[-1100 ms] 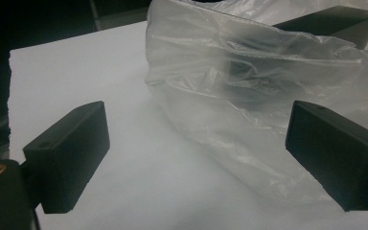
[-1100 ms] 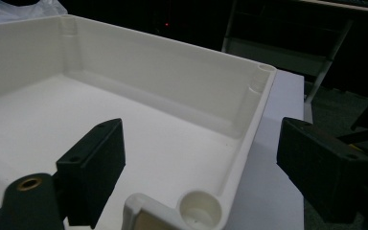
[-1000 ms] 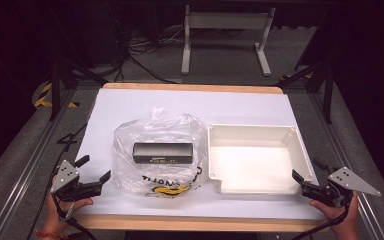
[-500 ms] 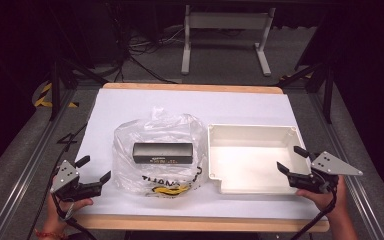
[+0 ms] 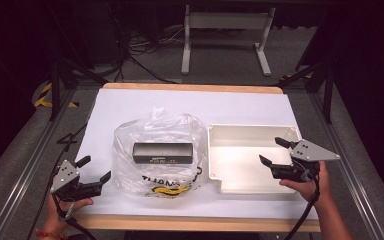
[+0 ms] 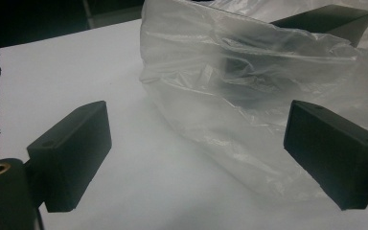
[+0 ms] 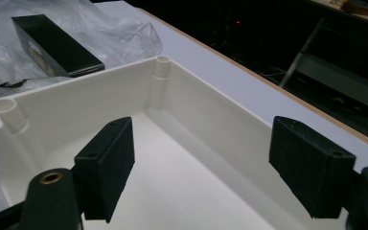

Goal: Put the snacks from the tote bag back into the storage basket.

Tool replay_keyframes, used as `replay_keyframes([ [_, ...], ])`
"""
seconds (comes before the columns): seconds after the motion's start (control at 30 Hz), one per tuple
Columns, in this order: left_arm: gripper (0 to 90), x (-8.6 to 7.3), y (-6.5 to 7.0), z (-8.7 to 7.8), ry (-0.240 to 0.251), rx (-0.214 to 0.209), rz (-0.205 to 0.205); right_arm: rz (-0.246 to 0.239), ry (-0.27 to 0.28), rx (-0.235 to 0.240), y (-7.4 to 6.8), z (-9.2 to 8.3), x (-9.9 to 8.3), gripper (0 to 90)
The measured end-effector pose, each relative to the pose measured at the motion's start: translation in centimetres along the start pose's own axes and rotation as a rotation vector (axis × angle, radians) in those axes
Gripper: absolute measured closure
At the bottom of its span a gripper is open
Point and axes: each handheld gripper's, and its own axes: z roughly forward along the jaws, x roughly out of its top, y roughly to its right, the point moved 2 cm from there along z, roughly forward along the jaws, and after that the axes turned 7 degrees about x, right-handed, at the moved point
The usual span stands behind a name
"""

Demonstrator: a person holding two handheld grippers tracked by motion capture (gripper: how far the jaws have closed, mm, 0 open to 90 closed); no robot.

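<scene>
Left of the clear plastic bag (image 5: pixel 157 152), the left gripper (image 5: pixel 93 171) rests with jaws spread and empty. A black box (image 5: pixel 162 152) lies on the bag. Right of the bag, over the white tray (image 5: pixel 230 177), the right gripper (image 5: pixel 274 152) hangs unclenched, having just narrowed, nothing between its jaws.

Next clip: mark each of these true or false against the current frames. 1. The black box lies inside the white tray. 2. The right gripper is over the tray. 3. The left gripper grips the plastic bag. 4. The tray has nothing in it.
1. False: the black box sits in the plastic bag, beside the white tray.
2. True: the right gripper hovers over the tray's right side, jaws apart.
3. False: the left gripper is open beside the bag, jaws apart from it.
4. True.
</scene>
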Motion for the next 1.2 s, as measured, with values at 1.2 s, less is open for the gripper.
replay_keyframes([
  [1.2, 10.5, 0.0, 0.0, 0.0, -0.011, -0.024, 0.012, -0.144, -0.102, 0.306, -3.4, 8.4, 5.6, 24.5],
])
